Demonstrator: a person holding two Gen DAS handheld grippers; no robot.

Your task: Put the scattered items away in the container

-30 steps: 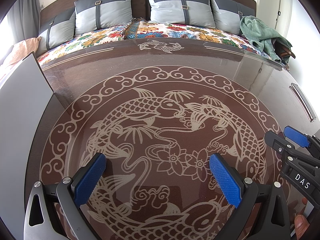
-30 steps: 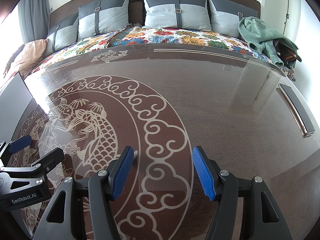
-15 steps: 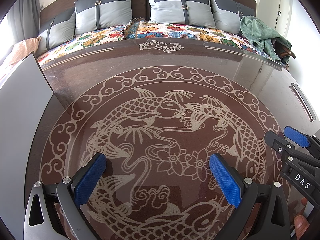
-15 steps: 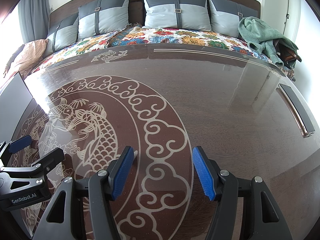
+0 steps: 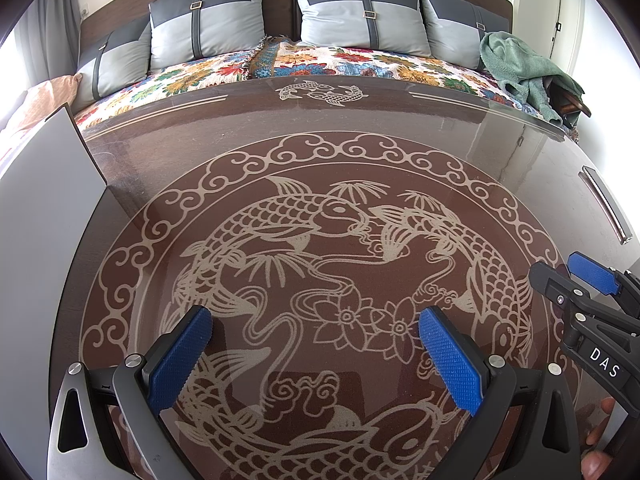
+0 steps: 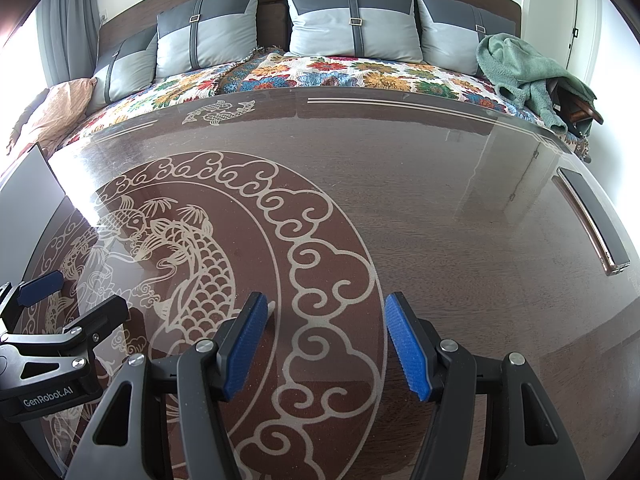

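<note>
No scattered items and no container show in either view. My left gripper (image 5: 314, 320) hovers open over the koi pattern of the glass-topped brown table (image 5: 320, 140), with nothing between its blue pads. My right gripper (image 6: 326, 304) is also open and empty, over the cloud border of the table (image 6: 440, 220). In the left wrist view the right gripper (image 5: 560, 270) appears at the right edge. In the right wrist view the left gripper (image 6: 80, 294) appears at the lower left.
A flat grey-white panel (image 5: 40, 200) stands at the table's left edge. A slim dark bar (image 6: 592, 216) lies near the right edge. Beyond the far edge is a bed with grey pillows (image 5: 360, 12), a floral cover and a green towel (image 5: 520, 64).
</note>
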